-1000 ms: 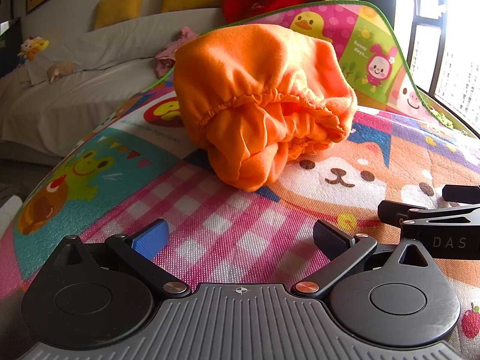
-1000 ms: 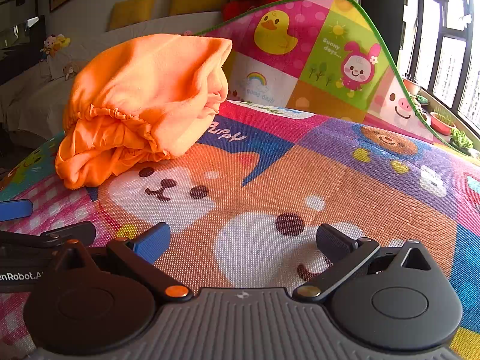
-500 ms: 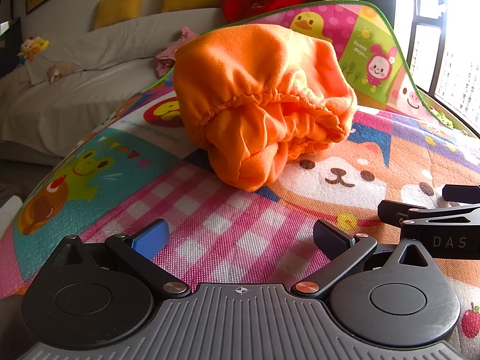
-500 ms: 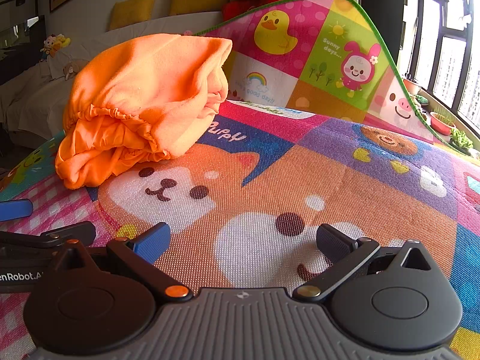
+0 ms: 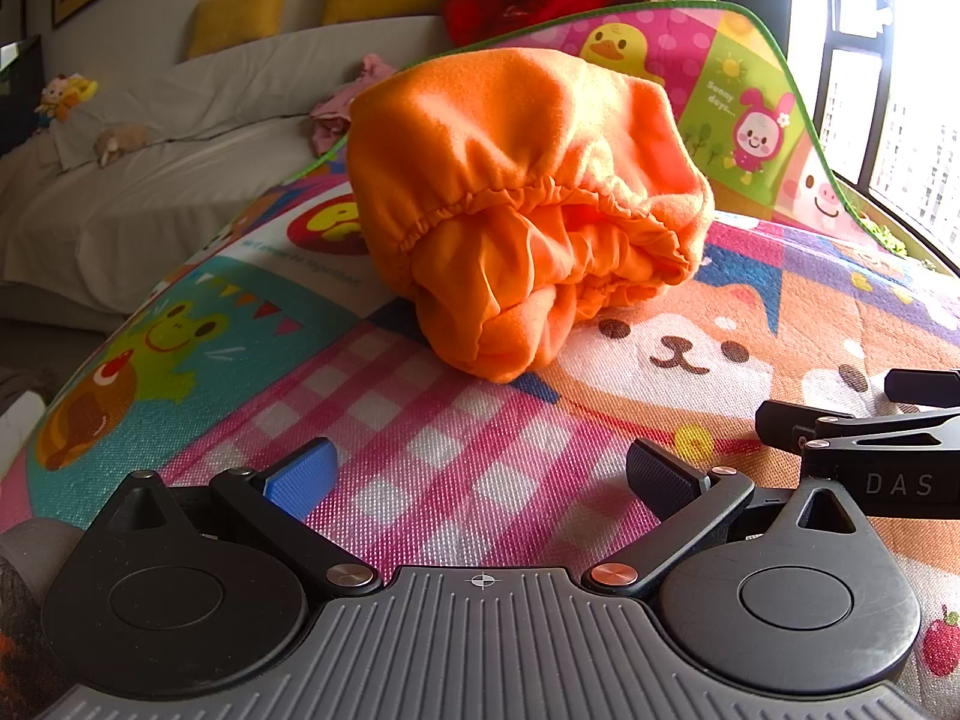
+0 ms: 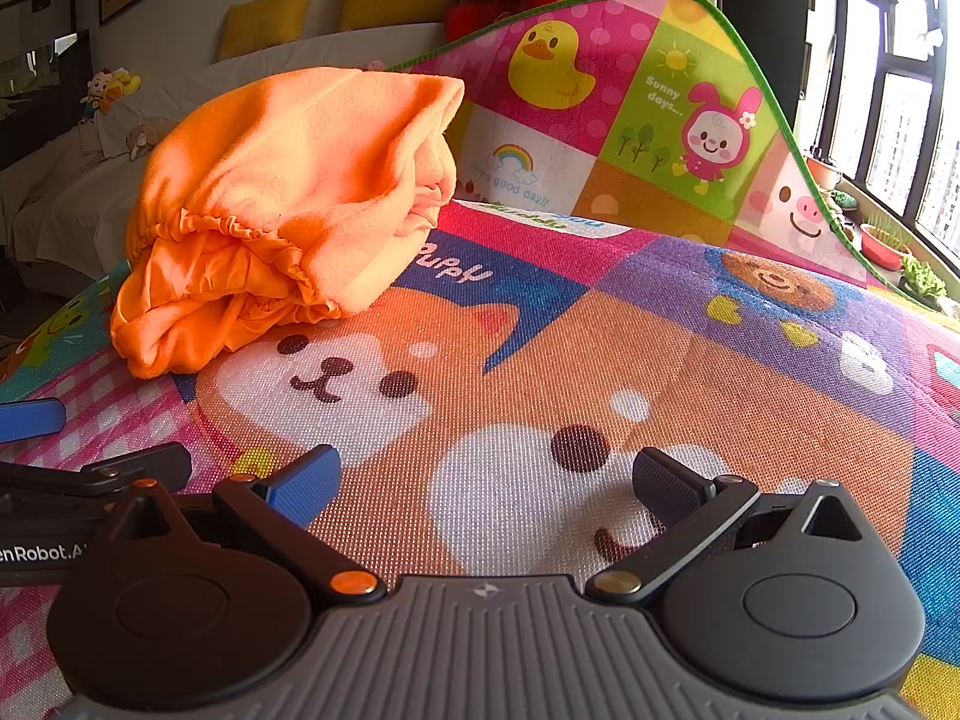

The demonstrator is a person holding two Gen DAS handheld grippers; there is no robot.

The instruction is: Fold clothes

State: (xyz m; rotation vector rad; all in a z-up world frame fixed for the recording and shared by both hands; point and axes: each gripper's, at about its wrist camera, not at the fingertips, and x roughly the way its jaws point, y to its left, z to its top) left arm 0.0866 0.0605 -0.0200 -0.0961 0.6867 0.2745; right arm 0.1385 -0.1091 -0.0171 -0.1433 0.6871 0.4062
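Both grippers low, level and spread wide, side by side.

The left gripper [image 5: 483, 474] points forward with its fingers splayed far apart, the blue pad [image 5: 302, 477] on one side and the black pad [image 5: 660, 477] on the other, nothing between them. The right gripper [image 6: 486, 483] sits in the same pose, jaws wide, with nothing in their gap. Each shows in the other's camera: the right gripper's black fingers [image 5: 840, 420] reach in at the right edge of the left wrist view, and the left gripper's blue-tipped finger [image 6: 30, 420] and black finger at the left edge of the right wrist view. The two stand close, not touching.
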